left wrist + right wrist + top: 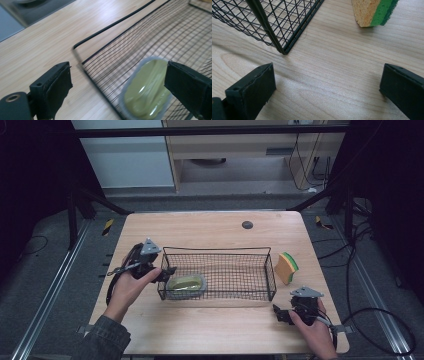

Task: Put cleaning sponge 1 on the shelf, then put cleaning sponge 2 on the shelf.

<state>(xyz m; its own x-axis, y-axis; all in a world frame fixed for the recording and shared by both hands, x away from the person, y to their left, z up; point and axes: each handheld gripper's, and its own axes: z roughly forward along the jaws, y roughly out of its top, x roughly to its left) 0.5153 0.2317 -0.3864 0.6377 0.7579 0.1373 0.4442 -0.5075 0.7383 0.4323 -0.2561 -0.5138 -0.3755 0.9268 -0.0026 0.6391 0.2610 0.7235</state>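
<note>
Wire basket sits mid-worktop, a green-filled dish in its 8 o'clock corner. Left tongs hang released at the basket's 9 o'clock edge. Right tongs rest released at 4 o'clock, with a yellow-green sponge standing at 3 o'clock.

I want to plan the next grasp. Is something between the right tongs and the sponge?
Nothing visible. The open right tongs rest on bare table near the wire basket's corner; the sponge stands outside the basket, only wood between them.
</note>
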